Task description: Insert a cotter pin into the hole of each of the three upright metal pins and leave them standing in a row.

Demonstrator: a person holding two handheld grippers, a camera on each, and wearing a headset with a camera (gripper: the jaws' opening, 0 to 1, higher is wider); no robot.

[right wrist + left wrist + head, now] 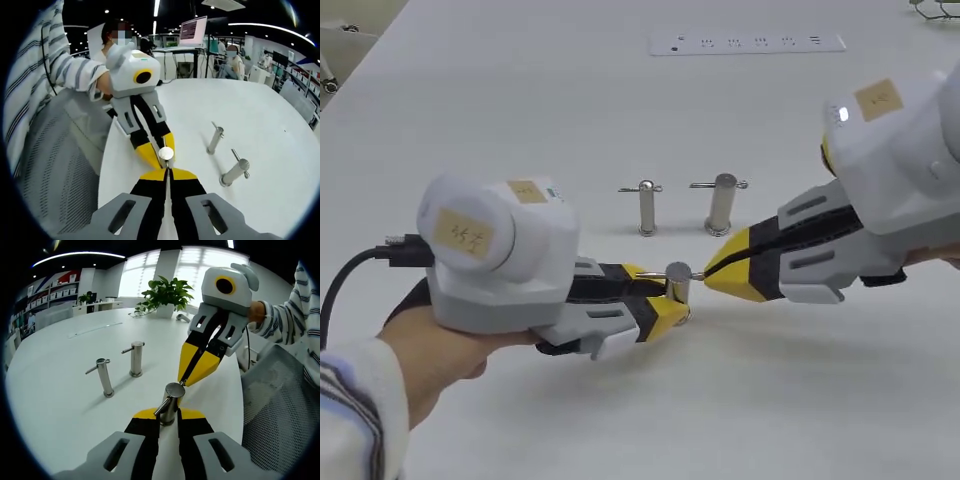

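My left gripper (676,304) (169,416) is shut on the lower part of an upright metal pin (677,279) (171,401) near the table's middle. From the right, my right gripper (709,274) (168,173) is shut on a thin cotter pin (697,273) (163,406) at that pin's head. The wire pokes out on the pin's far side in the left gripper view. Behind stand two more metal pins (647,208) (721,203), upright, each with a cotter pin (636,188) (706,185) through its top. In the right gripper view the held pin's round head (166,153) sits just beyond my fingertips.
A white power strip (747,43) lies at the far side of the white table (520,120). A black cable (345,279) trails from the left gripper. A potted plant (167,292) stands at the table's end; a mesh chair (280,405) is beside the table edge.
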